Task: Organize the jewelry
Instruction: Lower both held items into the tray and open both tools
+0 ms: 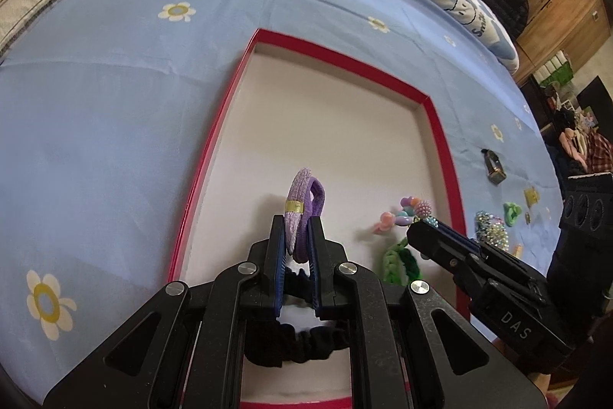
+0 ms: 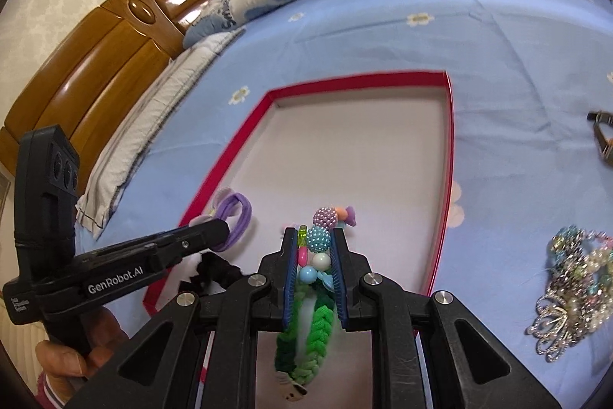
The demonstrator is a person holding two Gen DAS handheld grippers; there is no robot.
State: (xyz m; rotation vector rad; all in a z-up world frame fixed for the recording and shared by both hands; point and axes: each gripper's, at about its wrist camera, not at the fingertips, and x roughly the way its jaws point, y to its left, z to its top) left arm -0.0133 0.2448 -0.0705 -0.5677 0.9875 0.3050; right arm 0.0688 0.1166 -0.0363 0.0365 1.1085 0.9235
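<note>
My left hand-held gripper pinched the purple hair ties over the red-rimmed box on the bed; my right hand-held gripper clamped the beaded bracelet; I judged lowering both close to the box floor before releasing wisest.

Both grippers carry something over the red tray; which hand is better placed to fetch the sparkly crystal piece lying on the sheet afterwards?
Probably the right. The crystal piece lies outside the tray's right rim, beside the right gripper, shut on the beaded bracelet. The left gripper, clamping purple hair ties, sits farther left.
</note>
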